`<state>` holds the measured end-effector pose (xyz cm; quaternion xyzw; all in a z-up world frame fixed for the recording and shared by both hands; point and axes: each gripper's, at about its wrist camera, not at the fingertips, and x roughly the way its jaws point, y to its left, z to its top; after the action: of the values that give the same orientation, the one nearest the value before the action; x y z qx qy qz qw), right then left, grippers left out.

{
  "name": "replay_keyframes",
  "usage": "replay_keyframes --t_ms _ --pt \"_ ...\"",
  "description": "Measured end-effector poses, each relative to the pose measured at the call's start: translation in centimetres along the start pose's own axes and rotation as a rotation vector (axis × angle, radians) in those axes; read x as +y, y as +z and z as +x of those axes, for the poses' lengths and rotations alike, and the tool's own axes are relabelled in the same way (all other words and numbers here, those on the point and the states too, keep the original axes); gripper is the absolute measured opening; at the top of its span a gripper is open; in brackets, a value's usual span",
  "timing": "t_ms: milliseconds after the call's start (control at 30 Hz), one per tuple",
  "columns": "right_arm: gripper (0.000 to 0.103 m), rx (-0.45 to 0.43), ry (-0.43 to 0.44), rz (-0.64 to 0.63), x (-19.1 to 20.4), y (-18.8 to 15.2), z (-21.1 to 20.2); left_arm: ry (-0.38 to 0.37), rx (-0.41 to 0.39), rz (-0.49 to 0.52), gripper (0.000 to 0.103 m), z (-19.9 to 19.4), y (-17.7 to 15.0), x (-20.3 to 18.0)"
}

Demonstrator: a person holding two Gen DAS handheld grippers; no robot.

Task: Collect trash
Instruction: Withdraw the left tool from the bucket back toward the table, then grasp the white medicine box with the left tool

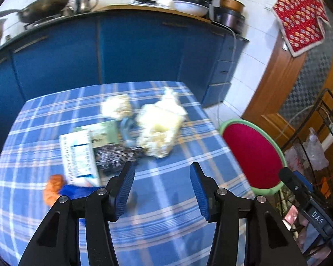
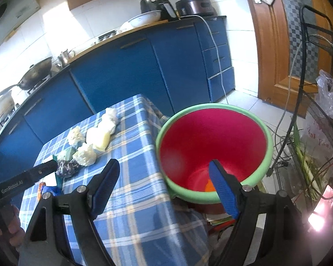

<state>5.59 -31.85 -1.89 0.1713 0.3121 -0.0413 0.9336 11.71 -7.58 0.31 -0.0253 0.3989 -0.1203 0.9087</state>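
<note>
blue cabinets (image 1: 133,48), white tiles (image 2: 95,20), wooden door (image 2: 275,51)

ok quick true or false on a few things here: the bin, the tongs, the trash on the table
1. The red bin has a green rim. True.
2. The bin is completely empty. False: something orange lies at its bottom.
3. The left tongs are clamped on a paper wad. False: they are open with nothing between them.
4. Several crumpled pale wads lie on the blue plaid tablecloth. True.
5. The right tongs stand open with nothing held. True.
6. The kitchen cabinets are white. False: they are blue.
</note>
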Motion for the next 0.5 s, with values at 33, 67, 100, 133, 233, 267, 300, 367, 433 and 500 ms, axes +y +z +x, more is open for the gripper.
replay_keyframes --t_ms 33,67,100,133,233,267,300,367,433,500 --pt "0.083 0.002 0.004 -0.004 0.2 -0.1 0.0 0.014 -0.002 -0.008 0.054 -0.2 -0.1 0.6" --pt "0.083 0.006 0.008 -0.008 0.5 -0.2 0.0 0.025 -0.004 -0.02 0.054 -0.5 -0.2 1.4" --pt "0.083 0.009 0.01 -0.012 0.7 -0.2 0.1 0.033 -0.004 -0.03 0.054 -0.7 -0.3 2.0" --pt "0.083 0.013 0.013 -0.019 1.0 -0.3 0.1 0.04 -0.005 -0.04 0.054 -0.8 -0.4 2.6" --pt "0.083 0.022 0.02 -0.038 1.8 -0.5 0.3 0.066 -0.011 -0.072 0.054 -1.3 -0.7 4.5" --pt "0.083 0.025 0.023 -0.043 2.1 -0.6 0.3 0.075 -0.013 -0.085 0.054 -1.3 -0.7 5.2" --pt "0.083 0.028 0.026 -0.048 2.4 -0.6 0.4 0.083 -0.013 -0.096 0.054 -1.3 -0.7 5.6" --pt "0.083 0.035 0.029 -0.059 2.8 -0.7 0.6 0.098 -0.013 -0.116 0.054 -1.1 -0.7 6.6" --pt "0.083 0.041 0.027 -0.065 3.2 -0.7 0.8 0.108 -0.01 -0.129 0.054 -0.8 -0.7 7.4" --pt "0.083 0.048 0.027 -0.067 3.5 -0.8 1.0 0.117 -0.004 -0.141 0.054 -0.3 -0.8 8.0"
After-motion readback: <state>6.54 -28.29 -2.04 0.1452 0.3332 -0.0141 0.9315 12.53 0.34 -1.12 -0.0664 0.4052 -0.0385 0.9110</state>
